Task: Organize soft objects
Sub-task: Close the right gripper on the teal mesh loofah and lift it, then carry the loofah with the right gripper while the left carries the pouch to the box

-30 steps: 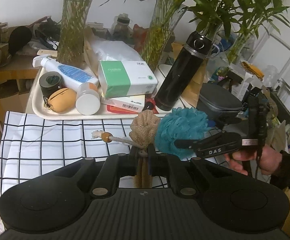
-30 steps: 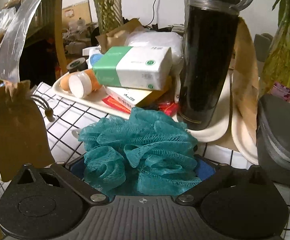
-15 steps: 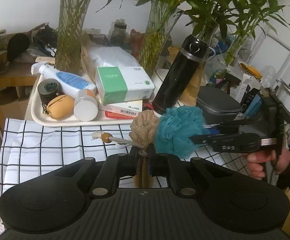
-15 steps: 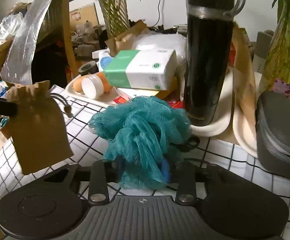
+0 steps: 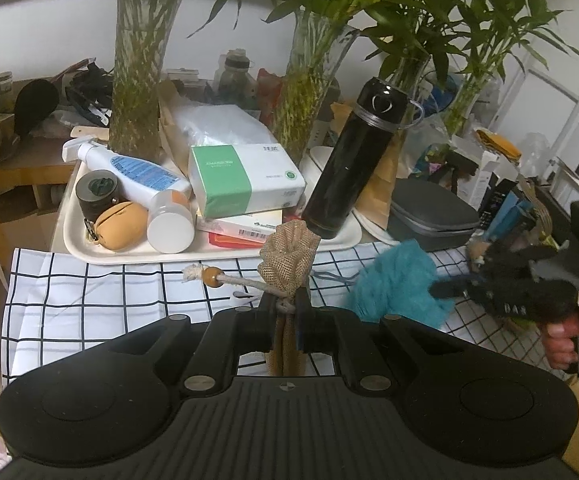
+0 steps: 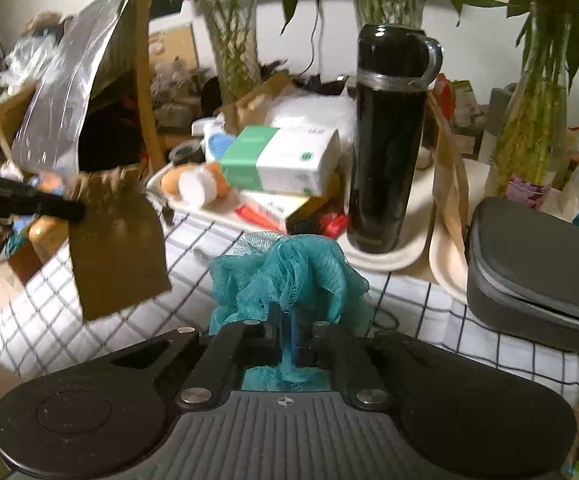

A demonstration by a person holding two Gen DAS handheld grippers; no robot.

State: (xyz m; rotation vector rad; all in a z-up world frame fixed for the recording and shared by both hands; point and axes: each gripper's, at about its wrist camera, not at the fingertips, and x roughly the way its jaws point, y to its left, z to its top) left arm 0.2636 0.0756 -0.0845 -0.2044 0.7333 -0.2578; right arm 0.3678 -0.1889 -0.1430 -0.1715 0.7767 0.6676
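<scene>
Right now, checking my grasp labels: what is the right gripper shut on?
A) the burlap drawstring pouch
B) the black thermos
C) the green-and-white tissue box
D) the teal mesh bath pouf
D: the right gripper is shut on the teal mesh bath pouf, whose netting bunches between its closed fingers.

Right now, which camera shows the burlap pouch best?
Left wrist: the burlap pouch sits sharp and centred, pinched in the left gripper. The right wrist view shows it blurred at the left edge, hanging clear of the cloth.
</scene>
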